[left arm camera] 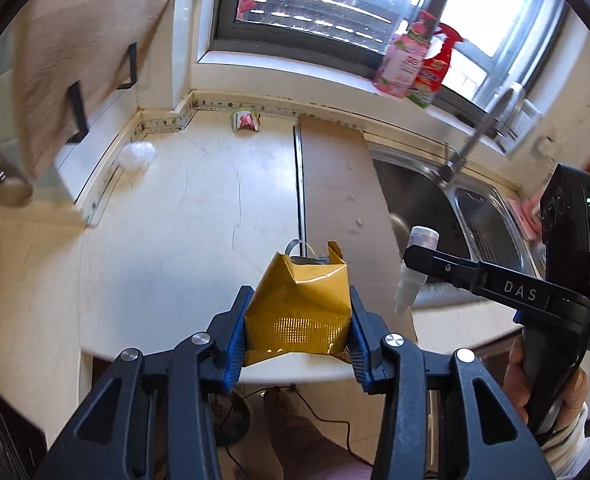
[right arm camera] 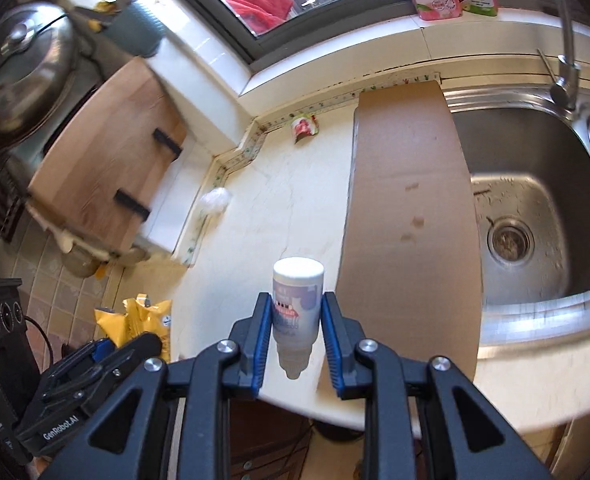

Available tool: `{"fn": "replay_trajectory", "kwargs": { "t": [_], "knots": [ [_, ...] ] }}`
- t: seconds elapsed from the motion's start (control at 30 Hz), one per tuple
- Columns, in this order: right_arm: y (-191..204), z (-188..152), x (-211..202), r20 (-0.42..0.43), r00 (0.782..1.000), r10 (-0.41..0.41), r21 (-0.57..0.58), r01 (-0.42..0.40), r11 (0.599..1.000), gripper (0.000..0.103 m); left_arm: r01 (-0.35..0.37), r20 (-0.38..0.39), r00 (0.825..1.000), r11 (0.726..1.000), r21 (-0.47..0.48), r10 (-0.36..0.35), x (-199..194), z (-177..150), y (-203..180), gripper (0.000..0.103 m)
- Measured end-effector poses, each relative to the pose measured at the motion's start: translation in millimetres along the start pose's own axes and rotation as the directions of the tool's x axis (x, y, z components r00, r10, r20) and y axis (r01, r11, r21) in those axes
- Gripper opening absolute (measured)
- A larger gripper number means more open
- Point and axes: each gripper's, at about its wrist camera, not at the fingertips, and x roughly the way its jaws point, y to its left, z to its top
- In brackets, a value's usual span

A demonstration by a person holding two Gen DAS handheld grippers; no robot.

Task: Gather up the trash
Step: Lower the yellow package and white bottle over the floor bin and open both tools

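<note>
My left gripper (left arm camera: 298, 308) is shut on a crumpled gold carton (left arm camera: 299, 304), held above the counter's front edge. My right gripper (right arm camera: 297, 320) is shut on a small white bottle (right arm camera: 297, 304) with a purple label, cap end away from me. The same bottle (left arm camera: 413, 268) shows in the left wrist view, at the right, clamped in the other gripper's black finger. The gold carton (right arm camera: 143, 322) and left gripper appear low left in the right wrist view. A crumpled white tissue (left arm camera: 137, 156) and a small red and green wrapper (left arm camera: 246, 121) lie on the counter near the back wall.
A steel sink (right arm camera: 535, 200) with a tap (right arm camera: 567, 56) lies to the right, a brown board (right arm camera: 411, 208) beside it. A wooden cutting board (right arm camera: 111, 168) leans at the left, next to a steel pot lid (right arm camera: 23, 60). Two detergent bottles (left arm camera: 411, 64) stand on the sill.
</note>
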Motion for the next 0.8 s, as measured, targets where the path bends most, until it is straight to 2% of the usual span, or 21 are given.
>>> {"fn": "replay_trajectory", "kwargs": {
  "t": [0.2,0.27,0.4,0.57,0.67,0.8],
  "knots": [
    [40.4,-96.1,-28.4,-0.048,0.999,-0.012,-0.047,0.009,0.999,0.025,0.02,0.015,1.0,1.0,0.007,-0.02,-60.8,-90.8,4.7,0.042],
    [47.0,-122.5,-32.4,-0.078,0.997,-0.009,-0.048,0.005,0.999,0.025,0.027,0.002,1.0,1.0,0.002,-0.027,-67.4,-112.0,10.5,0.042],
    [57.5,-173.0,-33.2,-0.147,0.989,-0.03,-0.079,0.018,0.997,0.025,-0.013,-0.016,1.0,1.0,0.015,0.014,-80.9,-161.5,18.3,0.042],
    [54.9,-213.9,-18.1,-0.247,0.968,-0.044,-0.091,0.022,0.996,0.025,-0.033,-0.086,0.996,0.999,-0.015,0.032,-71.6,-213.8,36.3,0.042],
    [48.9,-227.6,-4.6,-0.289,0.955,-0.061,-0.096,0.035,0.995,0.025,-0.043,-0.159,0.987,0.998,-0.051,0.034,-53.8,-239.7,48.8,0.042],
    [29.7,-248.5,32.3,-0.377,0.925,-0.05,-0.059,0.03,0.998,0.025,-0.068,-0.238,0.97,0.993,-0.1,0.042,-25.6,-272.0,63.8,0.042]
  ]
}}
